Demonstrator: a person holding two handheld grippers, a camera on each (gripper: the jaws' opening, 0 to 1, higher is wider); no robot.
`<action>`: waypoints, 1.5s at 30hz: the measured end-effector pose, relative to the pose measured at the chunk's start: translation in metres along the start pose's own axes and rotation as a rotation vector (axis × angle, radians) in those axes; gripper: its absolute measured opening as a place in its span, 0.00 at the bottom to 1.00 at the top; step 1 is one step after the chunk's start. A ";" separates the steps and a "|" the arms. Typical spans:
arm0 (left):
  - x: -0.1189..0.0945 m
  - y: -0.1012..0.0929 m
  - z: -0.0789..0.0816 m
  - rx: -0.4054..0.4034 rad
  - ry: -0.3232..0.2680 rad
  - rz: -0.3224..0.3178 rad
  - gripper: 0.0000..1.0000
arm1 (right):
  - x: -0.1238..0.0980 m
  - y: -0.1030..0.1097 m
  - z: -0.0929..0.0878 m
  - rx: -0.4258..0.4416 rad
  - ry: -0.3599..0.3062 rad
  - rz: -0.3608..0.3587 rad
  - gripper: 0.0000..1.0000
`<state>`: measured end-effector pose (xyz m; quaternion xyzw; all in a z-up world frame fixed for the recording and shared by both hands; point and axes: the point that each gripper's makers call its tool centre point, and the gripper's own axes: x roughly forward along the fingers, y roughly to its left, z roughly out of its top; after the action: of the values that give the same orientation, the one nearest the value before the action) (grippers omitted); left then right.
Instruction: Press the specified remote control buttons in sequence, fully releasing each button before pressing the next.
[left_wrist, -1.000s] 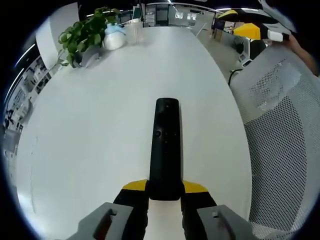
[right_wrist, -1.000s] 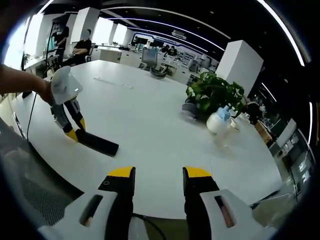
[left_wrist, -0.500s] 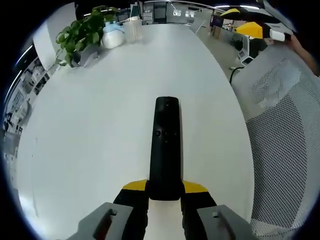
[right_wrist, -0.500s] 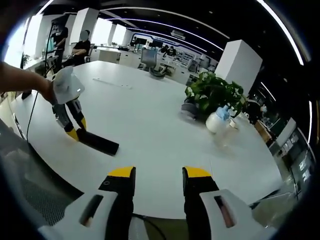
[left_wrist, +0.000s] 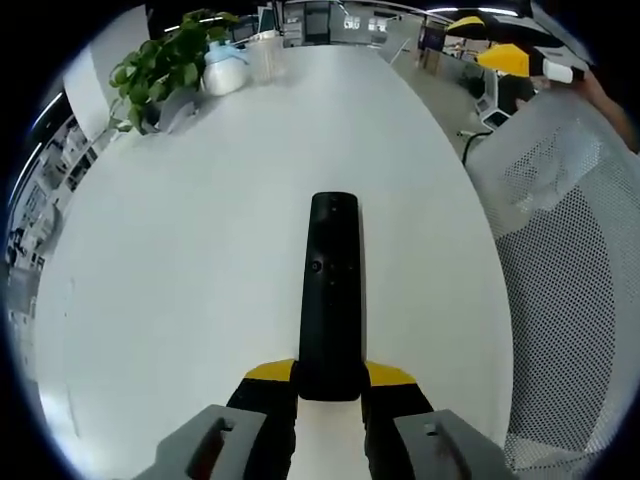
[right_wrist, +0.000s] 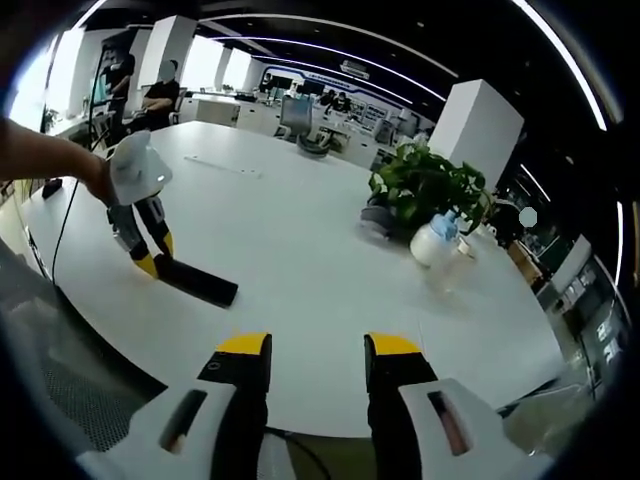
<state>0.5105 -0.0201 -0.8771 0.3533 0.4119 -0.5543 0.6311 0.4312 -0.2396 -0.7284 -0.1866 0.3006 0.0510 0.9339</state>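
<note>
Holding: left gripper (left_wrist: 330, 385) clamps remote's (left_wrist: 331, 290) near end.
Axis: remote points away across table (left_wrist: 180, 260), near its edge.
Presser: right gripper (right_wrist: 316, 352) gapes empty, well apart.

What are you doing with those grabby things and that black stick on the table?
A person holds a gripper in each hand. The left gripper is shut on the near end of a black remote control lying flat on the white table. The right gripper is open and empty, hanging off to the side near the table's edge, apart from the remote. No button is being pressed at this moment. A potted plant and a pale bottle stand farther along the table.
</note>
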 end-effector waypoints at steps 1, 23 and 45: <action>0.000 0.000 0.000 0.000 0.000 0.000 0.24 | 0.000 0.000 0.000 0.000 0.001 0.000 0.38; 0.000 0.014 0.000 0.012 0.024 -0.003 0.24 | 0.000 0.000 -0.002 -0.009 0.012 0.001 0.37; 0.001 0.028 0.002 0.025 0.049 -0.009 0.24 | 0.002 0.001 -0.004 -0.013 0.024 0.002 0.37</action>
<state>0.5387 -0.0182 -0.8777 0.3730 0.4216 -0.5533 0.6139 0.4303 -0.2408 -0.7329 -0.1932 0.3115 0.0515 0.9290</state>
